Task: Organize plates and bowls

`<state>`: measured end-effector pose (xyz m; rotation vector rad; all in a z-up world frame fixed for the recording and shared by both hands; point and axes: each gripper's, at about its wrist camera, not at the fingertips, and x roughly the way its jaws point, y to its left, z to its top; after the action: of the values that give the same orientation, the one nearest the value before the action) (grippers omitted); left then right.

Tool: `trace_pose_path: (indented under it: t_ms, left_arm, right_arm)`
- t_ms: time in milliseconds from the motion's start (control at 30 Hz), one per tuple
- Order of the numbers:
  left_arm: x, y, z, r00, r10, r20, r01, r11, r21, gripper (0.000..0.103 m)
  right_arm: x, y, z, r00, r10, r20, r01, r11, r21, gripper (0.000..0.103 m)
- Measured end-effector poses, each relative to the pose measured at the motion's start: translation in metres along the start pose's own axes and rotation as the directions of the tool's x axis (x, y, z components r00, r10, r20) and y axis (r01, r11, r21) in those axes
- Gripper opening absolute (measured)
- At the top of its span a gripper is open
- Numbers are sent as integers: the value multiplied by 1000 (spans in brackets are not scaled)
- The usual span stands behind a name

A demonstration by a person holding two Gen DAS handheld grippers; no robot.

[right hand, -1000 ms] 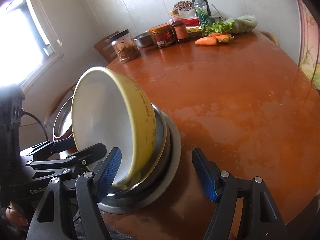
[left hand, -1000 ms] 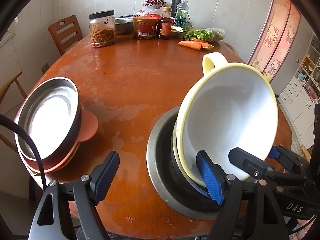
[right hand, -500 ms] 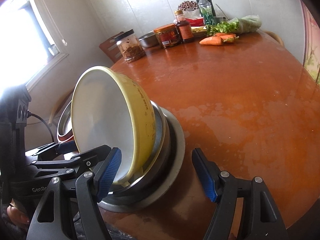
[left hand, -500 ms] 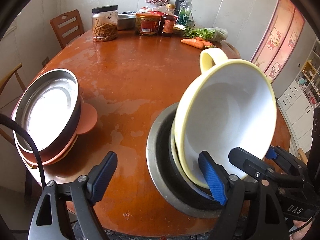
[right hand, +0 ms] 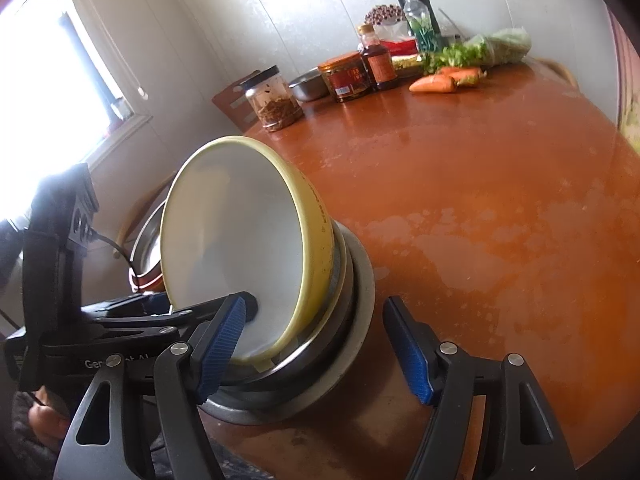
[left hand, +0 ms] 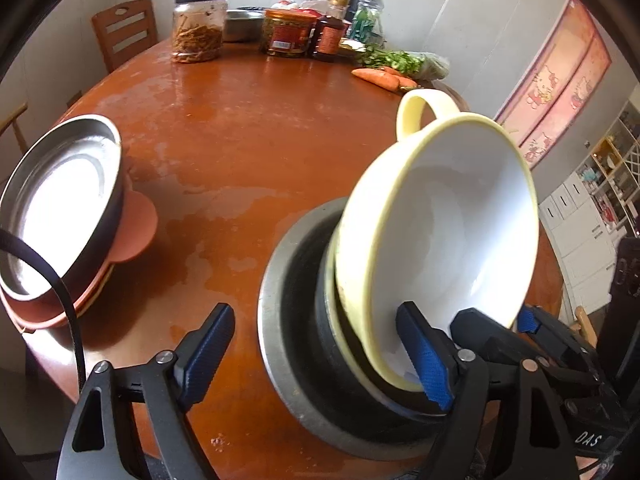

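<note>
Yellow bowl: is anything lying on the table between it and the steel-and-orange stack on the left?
Nothing visible. The yellow bowl sits tilted in the steel bowls, and only bare table separates it from the stack. The jars and carrots sit at the table's far edge.

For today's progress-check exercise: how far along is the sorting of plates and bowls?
Done: a steel dish sits nested on the orange plates. In hand: the yellow bowl leans tilted in the steel stack, left tongs and right tongs open at its lower rim. Left: seating it flat.
</note>
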<state>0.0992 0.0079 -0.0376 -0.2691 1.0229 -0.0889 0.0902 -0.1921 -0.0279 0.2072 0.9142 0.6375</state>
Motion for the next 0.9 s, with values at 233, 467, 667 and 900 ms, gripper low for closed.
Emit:
trace_pose_path:
  t_ms: [233,467,667,900]
  left_arm:
    - [-1,-7,2,1000,-19,11,19,1000,21,65]
    - [-2,-3,3,1000,-25,14,25,1000,13,65]
    - [-7,5,6,1000,-23,20,23,1000,5,65]
    - [-15,10,4,999,-25,35,25,1000,5,65]
  right_arm:
    - [2,1,3,999,33,-11,-32,999,21,61]
    - [1,6,3,1000,19,-4,-19,1000,6,60]
    - [4,15,6,1000,9,-14,-9,1000,-15,60]
    - [7,23,11,1000,11,-8,-12,999,-34,60]
